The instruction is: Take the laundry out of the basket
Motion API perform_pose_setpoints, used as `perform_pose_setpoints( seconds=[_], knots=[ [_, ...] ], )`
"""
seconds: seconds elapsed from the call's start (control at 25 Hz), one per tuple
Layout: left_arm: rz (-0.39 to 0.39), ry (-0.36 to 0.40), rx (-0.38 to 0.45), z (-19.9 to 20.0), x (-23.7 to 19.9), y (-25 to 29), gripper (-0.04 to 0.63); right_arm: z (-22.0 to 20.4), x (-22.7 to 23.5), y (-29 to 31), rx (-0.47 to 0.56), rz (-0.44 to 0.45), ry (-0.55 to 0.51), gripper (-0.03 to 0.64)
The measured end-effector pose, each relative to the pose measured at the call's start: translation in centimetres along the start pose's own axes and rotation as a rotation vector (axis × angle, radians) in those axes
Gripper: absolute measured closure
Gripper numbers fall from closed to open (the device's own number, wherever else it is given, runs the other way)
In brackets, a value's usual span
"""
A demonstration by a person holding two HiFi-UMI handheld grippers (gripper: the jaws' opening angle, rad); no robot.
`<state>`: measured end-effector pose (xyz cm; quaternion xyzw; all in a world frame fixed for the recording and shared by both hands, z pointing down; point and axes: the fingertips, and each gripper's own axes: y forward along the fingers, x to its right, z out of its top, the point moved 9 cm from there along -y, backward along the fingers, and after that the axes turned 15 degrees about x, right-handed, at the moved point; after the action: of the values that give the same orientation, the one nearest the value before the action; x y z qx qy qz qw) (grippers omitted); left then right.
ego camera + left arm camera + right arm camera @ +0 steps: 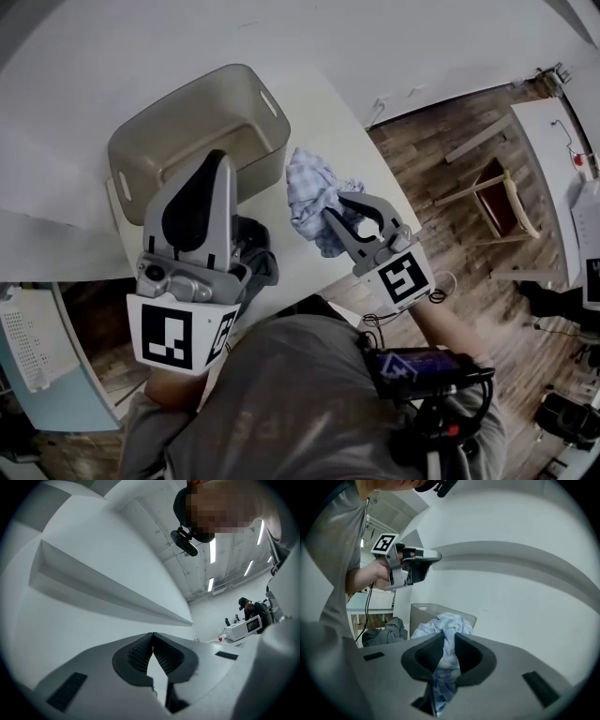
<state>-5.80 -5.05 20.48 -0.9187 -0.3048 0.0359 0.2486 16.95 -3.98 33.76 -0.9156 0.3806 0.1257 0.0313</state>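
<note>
I see my left gripper (153, 635) at lower centre, jaws pressed together and empty, a white wall (84, 550) filling the left

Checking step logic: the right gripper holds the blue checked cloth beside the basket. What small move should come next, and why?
Probably lower the right gripper and open it to leave the blue checked cloth on the table. The cloth is clamped in its jaws, already clear of the basket, which looks empty, and a grey garment already lies on that table.
</note>
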Motion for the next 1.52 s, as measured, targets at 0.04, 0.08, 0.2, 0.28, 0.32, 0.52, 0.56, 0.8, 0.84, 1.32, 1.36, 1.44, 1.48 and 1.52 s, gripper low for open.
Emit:
perform_pose_setpoints(
  seconds=[0.04,0.08,0.2,0.28,0.32,0.52,0.56,0.8,0.84,1.32,1.36,1.44,1.48,1.52],
  knots=[
    [-0.001,0.001,-0.004,-0.1,0.1,0.1,0.586,-1.5,-0.1,-0.1,-0.018,-0.004,0.019,0.543],
    [-0.002,0.002,-0.008,-0.2,0.1,0.3,0.586,-3.0,-0.2,-0.1,-0.036,-0.008,0.035,0.541],
    [0.0,0.006,-0.019,-0.5,0.2,0.6,0.586,-7.1,-0.9,0.3,-0.093,-0.01,0.068,0.54],
    [0.006,0.009,-0.025,-0.5,0.2,0.7,0.586,-9.0,-1.3,0.5,-0.132,-0.007,0.091,0.538],
    [0.009,0.011,-0.029,-0.5,0.2,0.7,0.586,-9.8,-1.5,0.6,-0.146,-0.005,0.103,0.537],
    [0.036,0.024,-0.044,-0.8,-0.1,0.4,0.586,-12.2,-2.3,1.8,-0.174,0.028,0.136,0.529],
    [0.043,0.028,-0.046,-0.8,-0.1,0.3,0.586,-12.5,-2.4,2.0,-0.181,0.039,0.139,0.525],
    [0.093,0.054,-0.05,-0.4,-0.2,-0.7,0.586,-13.8,-2.8,3.3,-0.224,0.097,0.173,0.481],
    [0.103,0.06,-0.052,-0.3,-0.2,-1.0,0.586,-14.0,-2.8,3.5,-0.234,0.111,0.174,0.462],
    [0.26,0.12,-0.057,0.4,-1.4,-4.2,0.586,-2.7,-0.3,6.4,0.116,0.099,0.255,0.413],
    [0.273,0.125,-0.051,0.5,-1.5,-4.4,0.586,-1.1,-0.3,6.9,0.163,0.101,0.265,0.428],
    [0.304,0.133,-0.037,0.7,-1.7,-4.7,0.586,2.1,-0.4,8.4,0.256,0.121,0.29,0.459],
    [0.325,0.138,-0.028,0.9,-1.9,-4.9,0.586,3.6,-0.6,9.3,0.297,0.131,0.301,0.475],
    [0.346,0.144,-0.019,1.0,-2.1,-5.1,0.586,4.9,-0.9,10.1,0.334,0.135,0.308,0.514]
  ],
)
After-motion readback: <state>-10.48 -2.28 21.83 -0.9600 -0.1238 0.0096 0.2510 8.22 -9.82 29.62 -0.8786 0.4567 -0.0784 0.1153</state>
